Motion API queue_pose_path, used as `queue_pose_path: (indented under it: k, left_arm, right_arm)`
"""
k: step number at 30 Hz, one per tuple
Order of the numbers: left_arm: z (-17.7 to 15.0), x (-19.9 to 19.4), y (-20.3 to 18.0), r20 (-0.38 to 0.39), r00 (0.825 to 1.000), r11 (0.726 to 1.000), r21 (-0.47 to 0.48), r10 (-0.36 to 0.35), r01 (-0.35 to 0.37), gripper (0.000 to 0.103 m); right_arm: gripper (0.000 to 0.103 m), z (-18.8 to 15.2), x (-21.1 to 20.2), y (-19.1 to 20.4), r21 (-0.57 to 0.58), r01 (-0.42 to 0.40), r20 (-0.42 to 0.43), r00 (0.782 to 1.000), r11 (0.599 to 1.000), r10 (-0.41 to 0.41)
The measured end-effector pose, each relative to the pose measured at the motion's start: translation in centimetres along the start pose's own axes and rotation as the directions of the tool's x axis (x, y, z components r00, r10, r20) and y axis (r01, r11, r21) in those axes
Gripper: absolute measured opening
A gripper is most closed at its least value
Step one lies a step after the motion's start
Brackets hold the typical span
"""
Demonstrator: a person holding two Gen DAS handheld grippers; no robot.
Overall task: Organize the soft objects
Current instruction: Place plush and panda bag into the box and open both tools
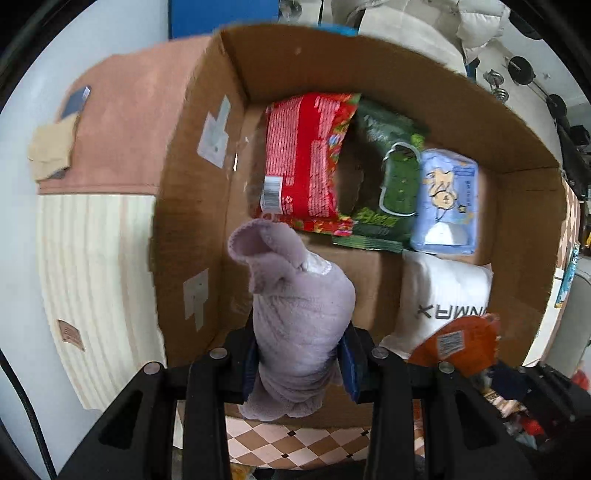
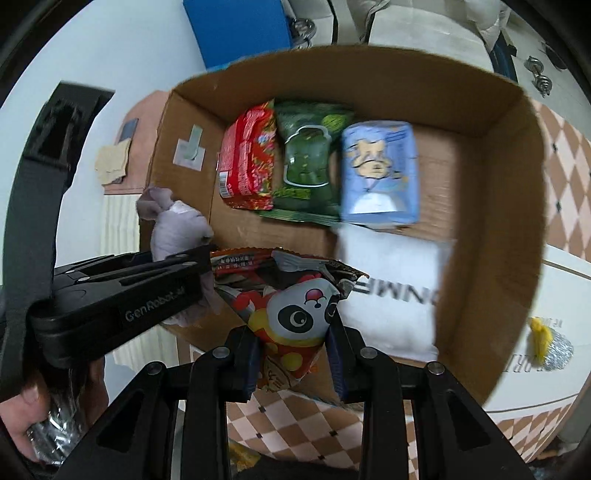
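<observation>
My left gripper [image 1: 301,363] is shut on a rolled lilac fleece cloth [image 1: 295,306] and holds it over the near left part of an open cardboard box [image 1: 207,184]. The right wrist view shows that cloth [image 2: 177,229] at the box's left wall. My right gripper [image 2: 293,365] is shut on a snack bag with a panda face [image 2: 295,314], held over the box's near edge; the bag also shows in the left wrist view [image 1: 458,341]. In the box lie a red packet [image 1: 303,155], a green packet [image 1: 395,177], a blue tissue pack [image 1: 447,199] and a white cloth [image 1: 443,295].
The box [image 2: 509,221] stands on a checkered brown and white cloth [image 2: 303,435]. A pink mat [image 1: 125,122] and pale wood board [image 1: 96,277] lie to its left. A yellow and silver scrubber [image 2: 550,343] lies to the right. A blue box [image 2: 240,29] stands behind.
</observation>
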State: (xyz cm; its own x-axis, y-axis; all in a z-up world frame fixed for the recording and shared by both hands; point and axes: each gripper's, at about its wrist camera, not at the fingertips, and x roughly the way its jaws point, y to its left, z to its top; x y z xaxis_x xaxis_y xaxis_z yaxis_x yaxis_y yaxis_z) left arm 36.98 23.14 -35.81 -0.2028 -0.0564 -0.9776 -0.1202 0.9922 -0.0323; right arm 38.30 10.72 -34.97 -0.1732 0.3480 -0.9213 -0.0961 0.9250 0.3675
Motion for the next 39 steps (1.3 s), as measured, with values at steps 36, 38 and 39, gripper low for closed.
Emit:
queue_pose_path:
  k: [36,38,39]
  left_arm:
    - [-12.0,-11.8,-0.2,0.383,0.919,0.995,-0.05,0.098,-0.086,0.061]
    - [-12.7,-12.6,-0.4,0.416,0.903,0.994,-0.058,0.109,-0.093,0.087]
    - [-13.1,-13.0,-0.5,0.429,0.897,0.994,-0.061,0.111,-0.093,0.095]
  right_arm:
    - [0.081,-9.2,-9.3,-0.7,0.006,0.259,0.241,0.937,0.966,-0.253]
    - [0.092,-9.9,-10.3,-0.7,0.01,0.247,0.272,0.932,0.969,-0.241]
    - [0.096,-10.2,-10.7,-0.6,0.008,0.244,0.286,0.929,0.97,-0.236]
